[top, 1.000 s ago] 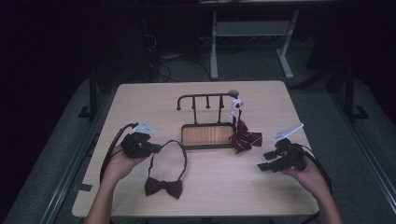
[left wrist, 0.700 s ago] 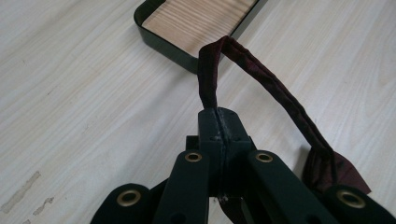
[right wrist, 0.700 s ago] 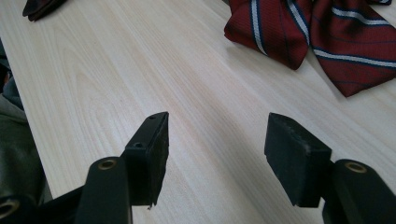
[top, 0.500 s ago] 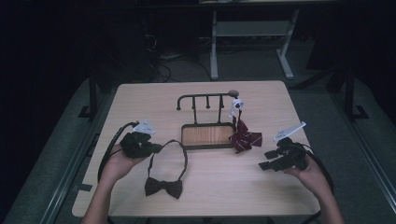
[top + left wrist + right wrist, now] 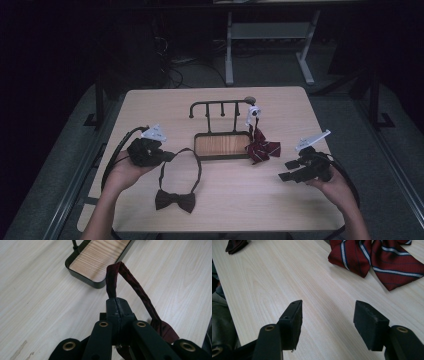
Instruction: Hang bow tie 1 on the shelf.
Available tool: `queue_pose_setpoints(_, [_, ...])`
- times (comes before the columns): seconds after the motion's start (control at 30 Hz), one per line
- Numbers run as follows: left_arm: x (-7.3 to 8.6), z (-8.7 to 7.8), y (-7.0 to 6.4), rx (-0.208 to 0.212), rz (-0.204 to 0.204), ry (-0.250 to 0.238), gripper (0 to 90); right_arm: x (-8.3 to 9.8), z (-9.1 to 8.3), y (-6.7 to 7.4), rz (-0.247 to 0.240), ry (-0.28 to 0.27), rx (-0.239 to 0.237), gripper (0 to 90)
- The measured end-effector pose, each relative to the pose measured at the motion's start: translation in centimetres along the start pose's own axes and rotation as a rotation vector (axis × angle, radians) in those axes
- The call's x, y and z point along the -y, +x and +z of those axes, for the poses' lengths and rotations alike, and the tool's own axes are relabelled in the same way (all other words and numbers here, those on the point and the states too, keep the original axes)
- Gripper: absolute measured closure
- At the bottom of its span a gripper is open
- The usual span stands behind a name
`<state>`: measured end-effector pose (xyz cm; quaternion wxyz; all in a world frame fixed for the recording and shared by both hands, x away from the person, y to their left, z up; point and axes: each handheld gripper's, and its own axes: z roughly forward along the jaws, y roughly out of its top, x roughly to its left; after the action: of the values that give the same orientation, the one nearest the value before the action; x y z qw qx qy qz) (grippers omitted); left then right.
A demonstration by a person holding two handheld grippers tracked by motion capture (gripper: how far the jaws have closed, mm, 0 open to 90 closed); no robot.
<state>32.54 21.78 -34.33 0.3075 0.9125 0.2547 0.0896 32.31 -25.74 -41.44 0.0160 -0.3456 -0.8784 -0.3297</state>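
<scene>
Dark strap (image 5: pixel 113 280) is clamped in the left gripper (image 5: pixel 167 156) and has lifted slightly off the table (image 5: pixel 300 105), bow (image 5: pixel 174 200) lying flat; right gripper (image 5: pixel 286 170) waits spread and empty.

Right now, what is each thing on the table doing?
Left gripper: shut on the bow tie's strap.
Right gripper: open, holding nothing.
Dark bow tie: bow lying on the table, strap loop lifted.
Striped tie: draped from the rack, its end resting on the table.
Rack: upright.

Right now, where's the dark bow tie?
High view: the dark bow tie lies front-left on the table, its strap pinched by the left gripper, left of the wooden tray.
</scene>
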Motion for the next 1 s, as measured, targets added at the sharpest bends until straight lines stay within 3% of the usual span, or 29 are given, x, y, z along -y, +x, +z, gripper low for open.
queue_pose_setpoints(1.0, [-3.8,-2.9,-0.8,0.005,0.073,-0.043,89.9,0.2,-0.7,0.4,0.004,-0.009,0.019,41.0])
